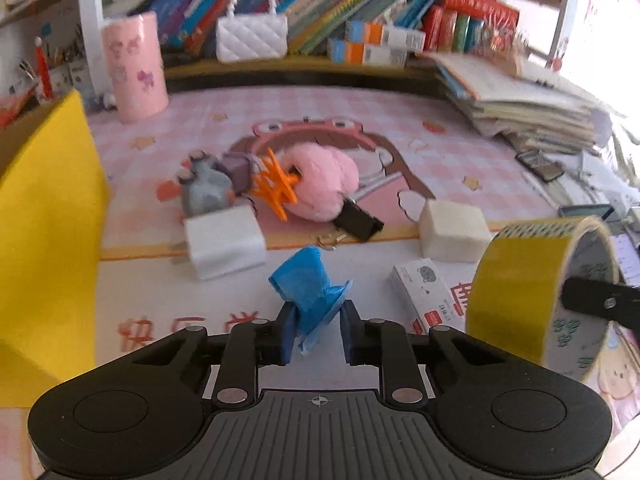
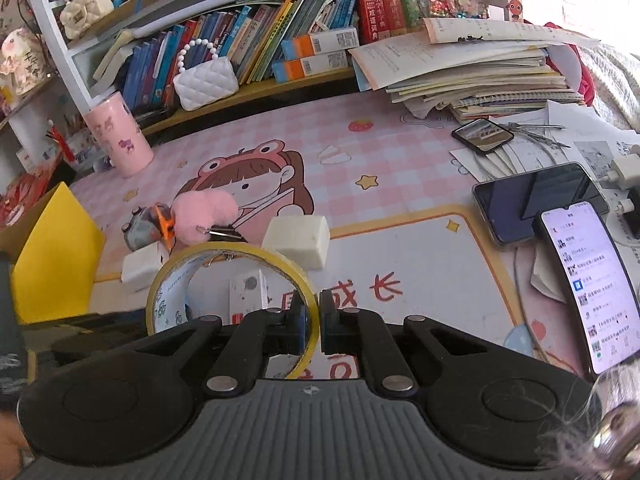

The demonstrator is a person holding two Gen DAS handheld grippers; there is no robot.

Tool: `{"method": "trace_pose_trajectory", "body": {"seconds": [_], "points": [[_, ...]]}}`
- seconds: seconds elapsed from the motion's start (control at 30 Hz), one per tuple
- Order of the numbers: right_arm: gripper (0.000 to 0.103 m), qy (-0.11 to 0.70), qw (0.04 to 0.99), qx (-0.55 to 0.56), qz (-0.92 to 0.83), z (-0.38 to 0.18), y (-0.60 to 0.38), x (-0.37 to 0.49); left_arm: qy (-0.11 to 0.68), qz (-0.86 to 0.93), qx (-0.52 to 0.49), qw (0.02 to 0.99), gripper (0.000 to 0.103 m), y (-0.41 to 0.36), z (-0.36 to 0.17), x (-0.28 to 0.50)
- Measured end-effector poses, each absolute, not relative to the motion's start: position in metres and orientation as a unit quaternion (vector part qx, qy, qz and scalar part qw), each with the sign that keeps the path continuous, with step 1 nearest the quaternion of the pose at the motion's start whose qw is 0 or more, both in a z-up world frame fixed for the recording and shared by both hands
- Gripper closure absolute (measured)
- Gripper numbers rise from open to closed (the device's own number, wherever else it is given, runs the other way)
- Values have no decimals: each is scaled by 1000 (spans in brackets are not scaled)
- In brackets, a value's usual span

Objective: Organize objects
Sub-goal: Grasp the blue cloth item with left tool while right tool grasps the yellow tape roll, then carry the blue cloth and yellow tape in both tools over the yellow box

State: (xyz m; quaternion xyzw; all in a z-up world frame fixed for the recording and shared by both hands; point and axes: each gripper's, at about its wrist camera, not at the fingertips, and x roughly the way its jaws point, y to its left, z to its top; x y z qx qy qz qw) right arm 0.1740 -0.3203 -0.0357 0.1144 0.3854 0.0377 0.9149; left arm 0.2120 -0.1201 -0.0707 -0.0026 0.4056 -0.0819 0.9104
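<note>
My left gripper [image 1: 318, 330] is shut on a roll of blue plastic bags [image 1: 308, 286] and holds it above the desk mat. My right gripper [image 2: 314, 322] is shut on the rim of a yellow tape roll [image 2: 224, 258], which stands upright; the tape roll also shows at the right of the left wrist view [image 1: 532, 284]. On the mat lie a pink pompom [image 1: 324, 180], an orange hair clip [image 1: 276, 184], a grey toy [image 1: 204, 188], a black binder clip [image 1: 358, 222], a white charger [image 1: 224, 242], a white foam block [image 1: 454, 230] and a small staple box [image 1: 430, 292].
A yellow box [image 1: 44, 208] stands at the left edge. A pink cup [image 1: 134, 66] and a white purse [image 1: 252, 36] stand by the bookshelf. Stacked papers [image 2: 472, 72] and three phones, the nearest [image 2: 588, 288], lie at the right.
</note>
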Motion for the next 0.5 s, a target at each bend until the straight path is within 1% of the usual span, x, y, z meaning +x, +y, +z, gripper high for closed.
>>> {"method": "trace_pose_trajectory", "body": {"seconds": [0.17,0.5], "points": [[96,391,912,116,42,-36,-309,164,388,-81,-17,918,82,-101,-52,184],[96,402,908,97,74,-33,-262,133,380,-53,-46,922,82,-51,-41,125]]}}
